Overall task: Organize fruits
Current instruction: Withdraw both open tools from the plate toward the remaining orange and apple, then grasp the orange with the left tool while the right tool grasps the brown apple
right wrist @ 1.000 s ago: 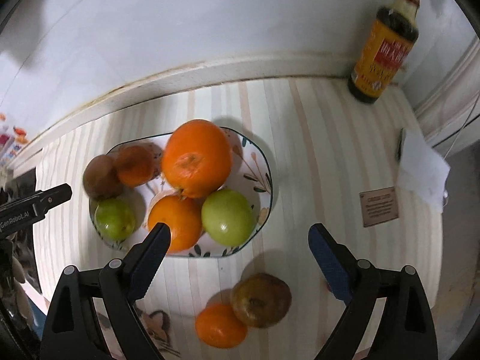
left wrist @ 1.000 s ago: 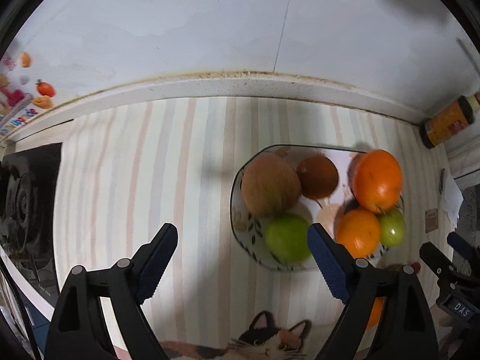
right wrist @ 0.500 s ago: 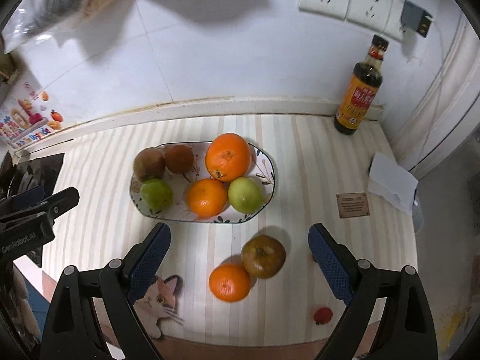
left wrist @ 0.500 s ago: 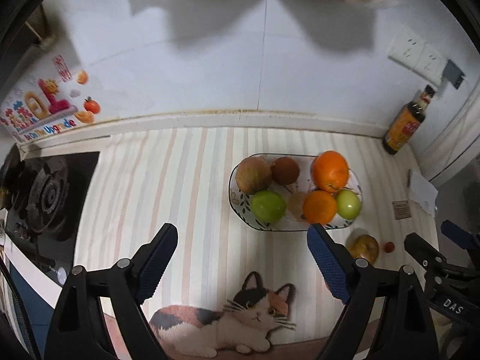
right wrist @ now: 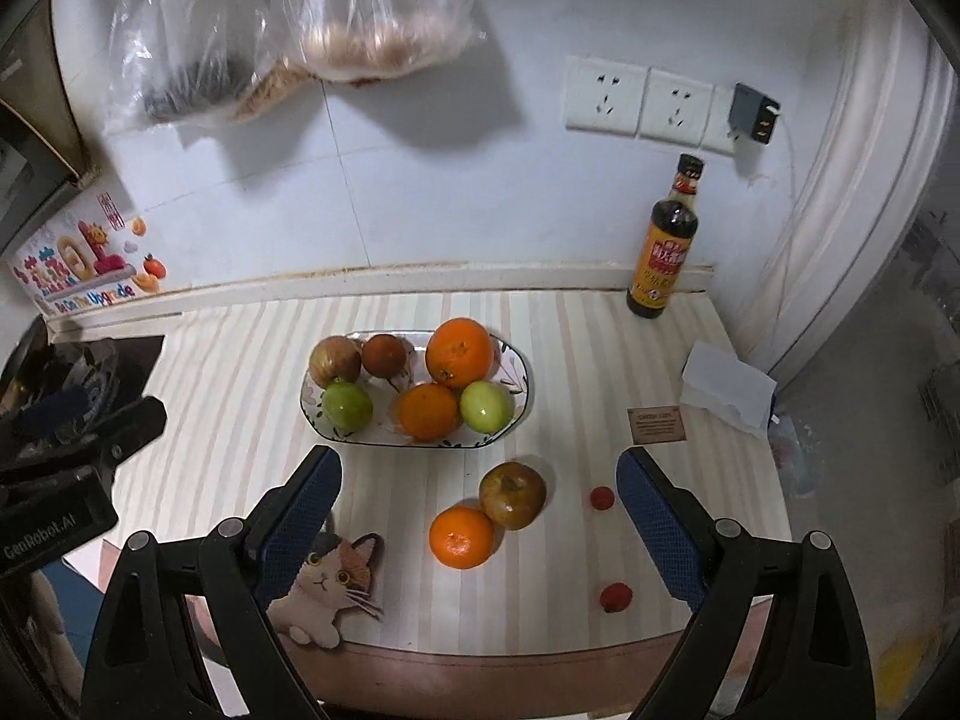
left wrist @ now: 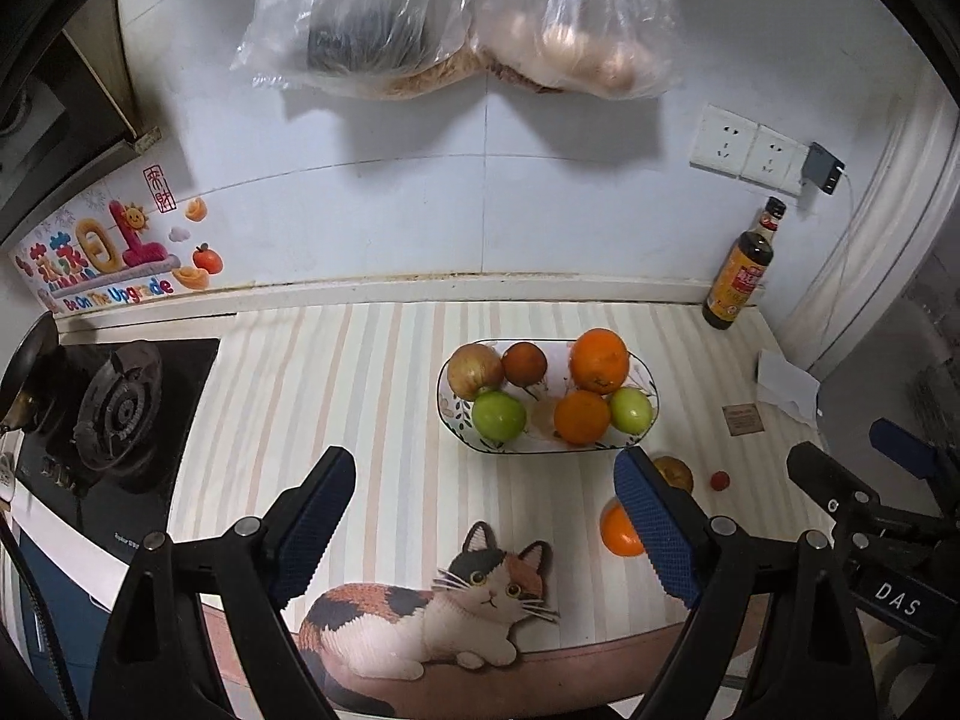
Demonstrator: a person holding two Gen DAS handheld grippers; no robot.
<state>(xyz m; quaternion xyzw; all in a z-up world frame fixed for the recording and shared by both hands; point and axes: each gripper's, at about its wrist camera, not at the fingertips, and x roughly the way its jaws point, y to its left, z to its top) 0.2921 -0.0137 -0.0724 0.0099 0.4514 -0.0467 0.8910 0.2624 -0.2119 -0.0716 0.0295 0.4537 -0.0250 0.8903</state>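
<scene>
Toward worktop [right wrist: 570, 324] back edge: dish [right wrist: 521, 387] holding six fruits, oranges and green apples among them. Nearer front edge, well apart from dish: loose orange [right wrist: 461, 537] touching brownish apple [right wrist: 512, 494]. Left claw [left wrist: 483, 525] spread wide, gripping nothing. Right claw [right wrist: 480, 525] likewise spread, empty, above loose pair.

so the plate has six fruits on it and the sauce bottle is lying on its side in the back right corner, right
Not quite. The sauce bottle stands upright against the wall in the back right corner, not on its side; the right wrist view shows it clearly. The rest holds: the plate carries six fruits.
</scene>
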